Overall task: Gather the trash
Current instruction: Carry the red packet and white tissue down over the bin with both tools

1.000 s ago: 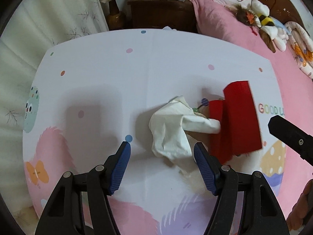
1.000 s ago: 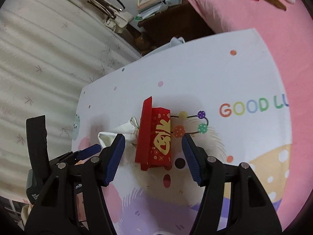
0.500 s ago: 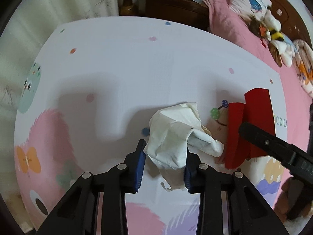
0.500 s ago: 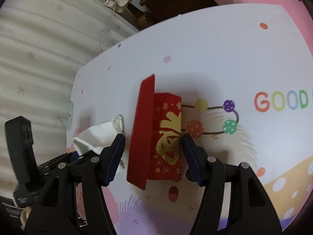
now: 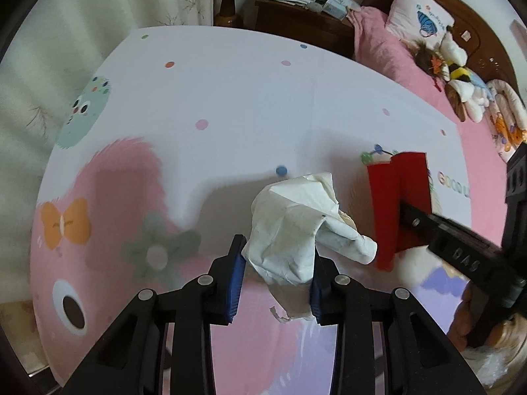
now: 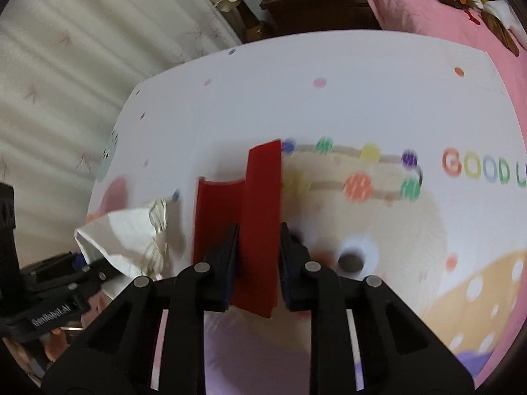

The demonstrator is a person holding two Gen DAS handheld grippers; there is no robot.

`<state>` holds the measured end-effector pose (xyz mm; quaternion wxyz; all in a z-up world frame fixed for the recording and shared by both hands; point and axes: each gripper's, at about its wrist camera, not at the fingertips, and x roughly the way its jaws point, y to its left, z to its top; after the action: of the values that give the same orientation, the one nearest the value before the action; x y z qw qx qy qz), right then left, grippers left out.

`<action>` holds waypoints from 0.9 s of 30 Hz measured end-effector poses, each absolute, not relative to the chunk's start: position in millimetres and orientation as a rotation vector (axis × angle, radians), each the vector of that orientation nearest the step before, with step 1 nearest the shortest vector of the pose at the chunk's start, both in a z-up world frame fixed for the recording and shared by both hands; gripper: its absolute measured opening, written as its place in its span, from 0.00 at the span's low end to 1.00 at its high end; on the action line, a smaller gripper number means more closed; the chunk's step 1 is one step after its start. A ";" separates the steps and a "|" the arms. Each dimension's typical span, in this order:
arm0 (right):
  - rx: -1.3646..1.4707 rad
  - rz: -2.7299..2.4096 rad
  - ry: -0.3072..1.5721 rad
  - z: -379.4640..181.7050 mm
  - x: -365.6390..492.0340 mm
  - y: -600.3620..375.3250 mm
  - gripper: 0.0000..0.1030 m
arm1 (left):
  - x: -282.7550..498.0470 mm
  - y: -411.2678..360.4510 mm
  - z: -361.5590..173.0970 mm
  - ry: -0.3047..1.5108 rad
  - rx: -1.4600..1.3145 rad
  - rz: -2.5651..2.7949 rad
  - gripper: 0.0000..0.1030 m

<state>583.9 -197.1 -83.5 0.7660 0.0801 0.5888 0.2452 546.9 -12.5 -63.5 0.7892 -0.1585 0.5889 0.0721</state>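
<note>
1. Trash: crumpled white tissue [image 5: 293, 230] and folded red envelope [image 6: 253, 217], both now clamped; a second ago both grippers were spread wide around them.
2. Left gripper [image 5: 275, 283] pinches the tissue, which looks lifted off the desk [image 5: 230, 98].
3. Right gripper [image 6: 257, 263] pinches the envelope's folded edge, held upright.
4. Both pieces secured, so judged ready to carry to a bin; none visible.
5. Around: curtain [image 6: 66, 65], nightstand with books [image 5: 296, 10], pink bed [image 5: 395, 56] with plush toys. Nothing blocks; the grippers are close together.
</note>
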 end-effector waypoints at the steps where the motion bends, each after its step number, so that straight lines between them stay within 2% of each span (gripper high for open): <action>1: 0.174 0.539 1.278 -81.6 573.0 -195.3 0.17 | 540.6 -14.1 -59.6 1.262 -0.339 0.151 0.32; 9: 0.207 0.574 1.236 -46.1 468.8 -192.9 0.17 | 433.3 -10.3 -22.7 1.227 -0.323 0.095 0.32; 18: 0.221 0.556 1.136 14.9 290.2 -167.3 0.17 | 245.2 34.7 9.3 1.198 -0.241 0.000 0.32; 27: 0.235 0.459 1.104 35.6 119.8 -129.1 0.17 | 90.0 81.7 23.6 1.163 -0.175 -0.113 0.32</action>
<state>119.8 -129.1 35.6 0.8201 0.1102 0.5186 0.2153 90.0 81.7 23.6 0.8305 -0.0826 0.5483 -0.0535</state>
